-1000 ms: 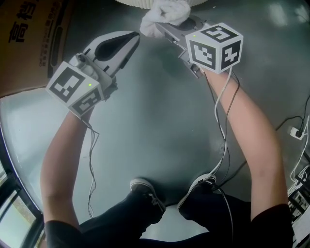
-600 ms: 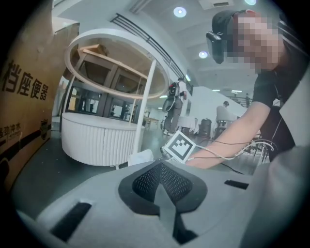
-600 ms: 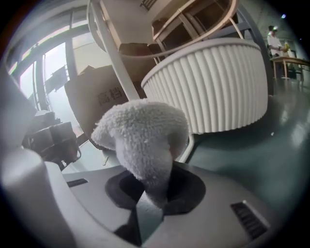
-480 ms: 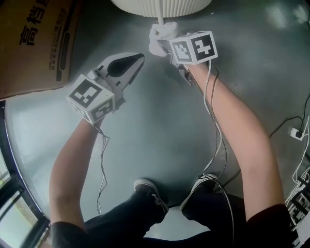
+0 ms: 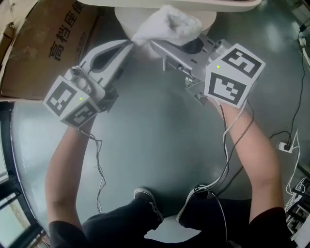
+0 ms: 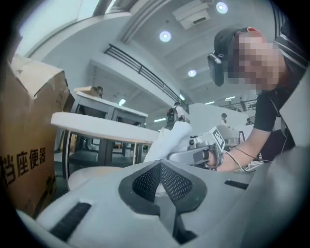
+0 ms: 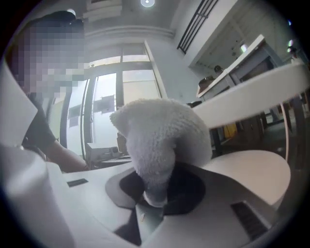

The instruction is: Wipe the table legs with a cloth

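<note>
Grey floor (image 5: 160, 145) spreads under both grippers (shoes (image 5: 147, 203) nearest). At left, the left gripper (image 5: 129, 44) is clenched on nothing, its tip just beside the cloth (image 5: 169, 24). The right gripper (image 5: 156, 44) grasps that cloth, which is bunched beyond its jaws by the far table (image 5: 203, 4) edge.

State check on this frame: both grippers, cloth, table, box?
left gripper: shut, empty, tip beside the cloth
right gripper: shut on the cloth
cloth: bunched, held up just under the tabletop
table: upright
box: standing on the floor beside the table
</note>
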